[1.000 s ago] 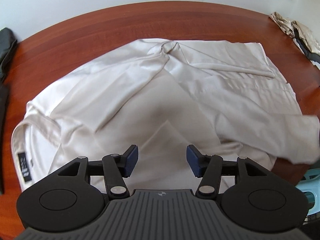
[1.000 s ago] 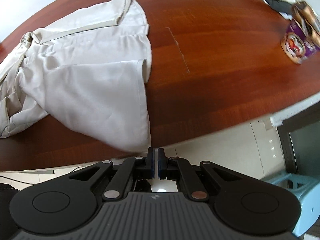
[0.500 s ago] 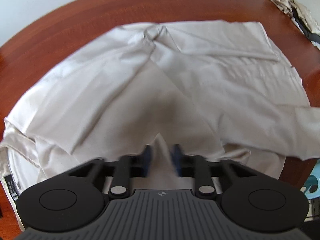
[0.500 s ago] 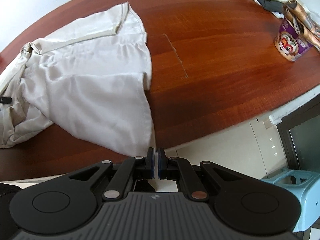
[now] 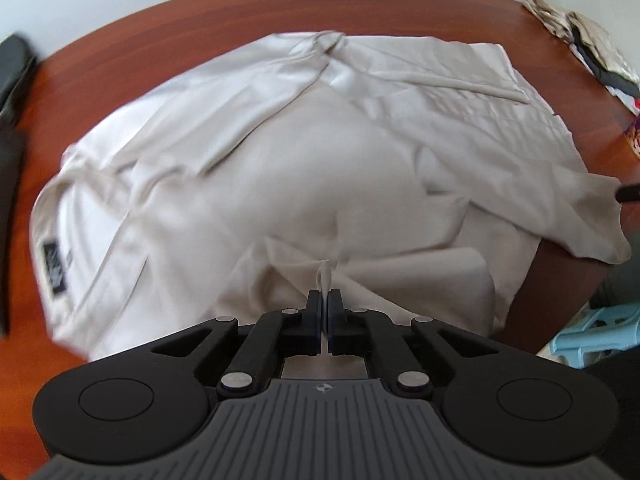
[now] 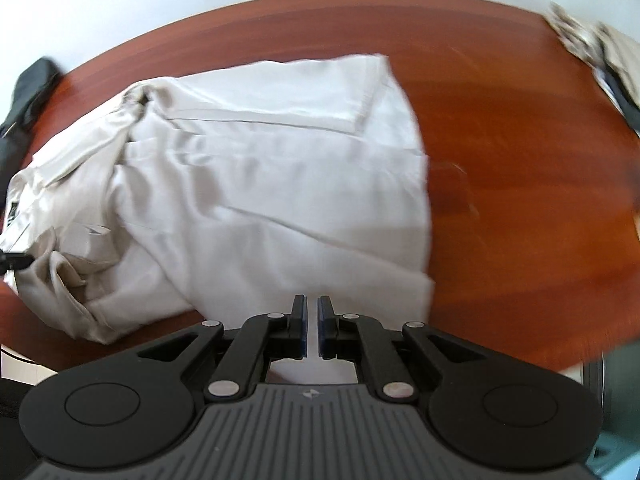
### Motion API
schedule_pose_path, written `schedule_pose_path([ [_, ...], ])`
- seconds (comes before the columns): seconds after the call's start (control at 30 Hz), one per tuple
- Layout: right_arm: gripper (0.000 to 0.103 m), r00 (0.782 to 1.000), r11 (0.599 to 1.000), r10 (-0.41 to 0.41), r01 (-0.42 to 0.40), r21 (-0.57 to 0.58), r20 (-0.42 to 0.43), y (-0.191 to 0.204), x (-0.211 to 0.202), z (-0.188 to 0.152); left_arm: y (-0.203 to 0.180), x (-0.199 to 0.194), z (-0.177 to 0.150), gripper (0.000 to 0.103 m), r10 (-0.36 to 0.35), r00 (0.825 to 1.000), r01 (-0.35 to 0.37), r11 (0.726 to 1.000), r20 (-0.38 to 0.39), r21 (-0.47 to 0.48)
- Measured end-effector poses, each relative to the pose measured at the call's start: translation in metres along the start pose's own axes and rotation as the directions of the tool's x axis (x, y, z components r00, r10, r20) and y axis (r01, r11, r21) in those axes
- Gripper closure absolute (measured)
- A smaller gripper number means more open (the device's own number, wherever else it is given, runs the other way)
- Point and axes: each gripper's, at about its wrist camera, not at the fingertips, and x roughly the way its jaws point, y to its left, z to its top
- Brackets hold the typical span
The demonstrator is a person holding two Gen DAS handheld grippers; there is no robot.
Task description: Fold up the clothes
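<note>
Left wrist view: the left gripper [image 5: 324, 300] has its two blue-padded jaws pressed together on a small raised pinch of the cream shirt [image 5: 304, 184], right at the garment's near edge. The fold of cloth stands up between the pads — thin, pale, a little blurred. The shirt is spread loosely over the red-brown wooden table [image 5: 168, 28], rumpled, with its collar bunched at the far side and a dark label [image 5: 54, 268] at its left end. To the shirt's right, one corner of the cloth hangs past the table edge. Further right of the shirt, at the far corner of the table, lies a heap of other clothes [image 5: 588, 40]; a dark garment [image 5: 14, 68] sits well to the shirt's left. A pale blue stool [image 5: 592, 336] shows below the table, right of the shirt.

From the right wrist, the right gripper [image 6: 311, 312] hangs above the shirt's [image 6: 280, 184] near hem with a narrow slit between its pads — they have just been parting, and no cloth is caught between them. The bare table [image 6: 520, 140] stretches away to the right of the shirt. This picture is smeared, so finer detail is lost.
</note>
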Motion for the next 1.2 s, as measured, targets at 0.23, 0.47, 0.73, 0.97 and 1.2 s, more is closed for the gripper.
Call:
schedule_pose_path([
  [0.23,0.083,0.993,0.976,0.109,-0.115,-0.183,-0.039,0.06,0.022,0.044,0.014,-0.022,-0.047,0.1,0.011,1.0,-0.014,0.989,-0.025,-0.145],
  [0.47,0.073,0.973,0.909,0.2,-0.23,-0.348,-0.118,0.126,0.047,0.069,0.021,-0.03,-0.084,0.1,0.05,0.997,-0.063,0.957,-0.054,-0.283],
  [0.73,0.056,0.942,0.804,0.261,-0.333,-0.493,-0.21,0.186,0.072,0.079,0.014,-0.035,-0.112,0.1,0.091,0.992,-0.12,0.911,-0.09,-0.394],
  [0.97,0.04,0.926,0.728,0.264,-0.376,-0.573,-0.271,0.22,0.084,0.072,0.015,-0.045,-0.125,0.086,0.12,0.989,-0.145,0.874,-0.083,-0.464],
  [1.2,0.057,0.921,0.682,0.229,-0.383,-0.623,-0.315,0.232,0.102,0.062,0.027,-0.057,-0.125,0.075,0.16,0.986,-0.165,0.857,-0.052,-0.489],
])
